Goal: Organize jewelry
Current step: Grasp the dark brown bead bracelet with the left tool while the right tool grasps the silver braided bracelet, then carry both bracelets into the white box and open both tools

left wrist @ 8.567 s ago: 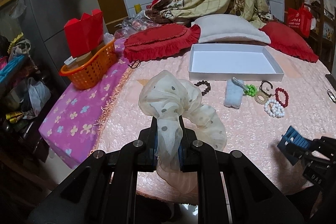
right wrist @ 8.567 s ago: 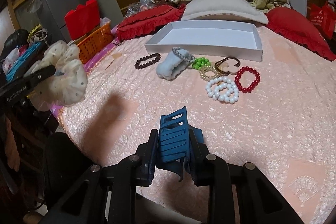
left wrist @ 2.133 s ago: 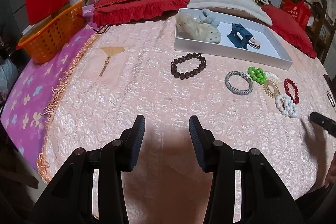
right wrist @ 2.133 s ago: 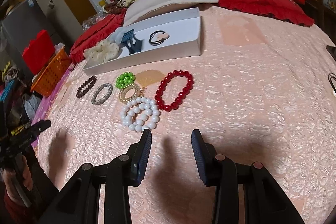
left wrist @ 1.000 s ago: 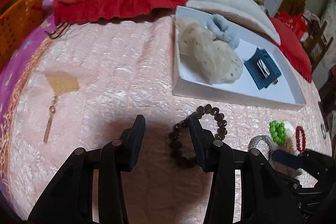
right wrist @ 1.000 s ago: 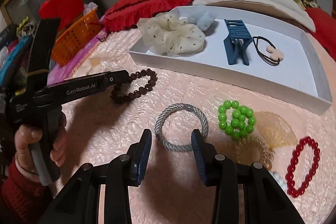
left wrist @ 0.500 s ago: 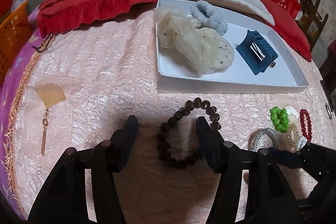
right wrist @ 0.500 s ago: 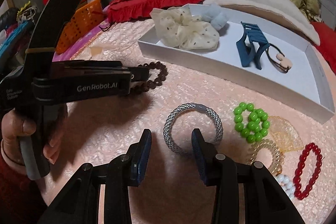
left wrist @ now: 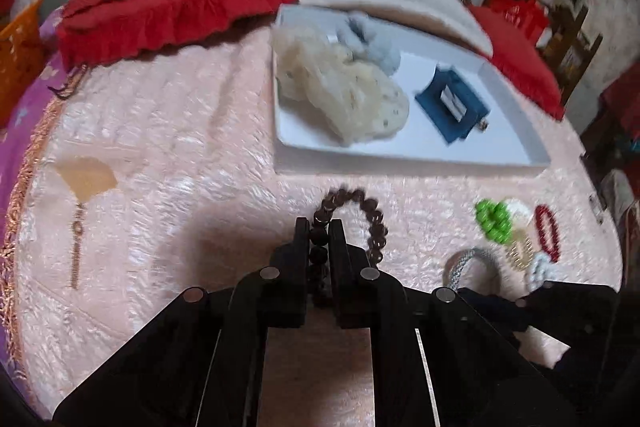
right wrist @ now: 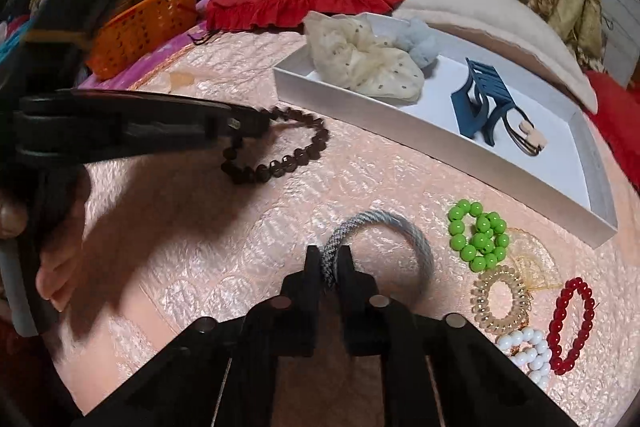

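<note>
The left hand-held gripper (left wrist: pixel 319 233) is clenched on the near side of a brown bead bracelet (left wrist: pixel 370 217), whose loop lies on the pink bedspread (left wrist: pixel 168 131) just in front of the white tray (left wrist: pixel 400 163). The right hand-held gripper (right wrist: pixel 329 259) is clenched on the near edge of a grey woven band (right wrist: pixel 400 227), which also rests on the bedspread. In the right wrist view the left gripper reaches in from the left, held by a hand (right wrist: pixel 52 267). Right of the band lie a green bead bracelet (right wrist: pixel 478 235), a clear coil tie (right wrist: pixel 500 297), a white bead bracelet (right wrist: pixel 528 351) and a red bead bracelet (right wrist: pixel 572 323), close together. The tray holds a cream scrunchie (right wrist: pixel 360 63), a pale blue scrunchie (right wrist: pixel 420 41), a blue claw clip (right wrist: pixel 484 99) and a black hair tie (right wrist: pixel 528 135). Behind it are a red pillow (right wrist: pixel 296 1) and a white pillow (right wrist: pixel 492 15); an orange basket (right wrist: pixel 144 27) stands at left.
</note>
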Motion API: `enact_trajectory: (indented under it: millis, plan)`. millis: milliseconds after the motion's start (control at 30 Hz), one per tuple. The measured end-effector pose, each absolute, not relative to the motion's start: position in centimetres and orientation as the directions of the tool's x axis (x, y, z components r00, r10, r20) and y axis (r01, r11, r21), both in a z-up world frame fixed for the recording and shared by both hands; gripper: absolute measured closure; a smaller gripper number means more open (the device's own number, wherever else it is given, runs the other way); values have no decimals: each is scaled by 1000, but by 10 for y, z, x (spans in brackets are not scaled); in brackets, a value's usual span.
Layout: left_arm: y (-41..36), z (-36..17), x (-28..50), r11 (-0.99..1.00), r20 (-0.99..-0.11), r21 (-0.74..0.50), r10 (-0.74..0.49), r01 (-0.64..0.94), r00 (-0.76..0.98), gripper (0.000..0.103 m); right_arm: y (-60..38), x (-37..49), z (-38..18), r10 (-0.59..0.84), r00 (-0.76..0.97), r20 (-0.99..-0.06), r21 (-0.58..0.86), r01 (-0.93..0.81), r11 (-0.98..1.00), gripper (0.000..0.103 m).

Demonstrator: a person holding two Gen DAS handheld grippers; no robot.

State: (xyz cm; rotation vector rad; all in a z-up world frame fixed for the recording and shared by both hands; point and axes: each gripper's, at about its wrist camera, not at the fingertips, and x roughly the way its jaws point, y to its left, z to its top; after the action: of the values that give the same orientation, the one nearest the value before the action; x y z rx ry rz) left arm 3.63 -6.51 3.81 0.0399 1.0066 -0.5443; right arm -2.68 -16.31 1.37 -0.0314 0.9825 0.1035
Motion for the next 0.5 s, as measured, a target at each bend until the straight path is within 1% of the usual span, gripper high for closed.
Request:
enact_trajectory:
  millis: [267,400,500]
  plan:
    - [-33,62,28,853,-748,-317,-494,414,444,95,-180,-30,45,106,591,-800,88,-60,994,96]
    - [-25,75,27,826,-702,-376,-550,420,452,95,-193,-33,68,118,622,-774,123,-34,992,96]
    - [-24,87,26,780,-653,-449,-619,436,436,95,-205,-34,86,126,651,-748,153,-16,988,96]
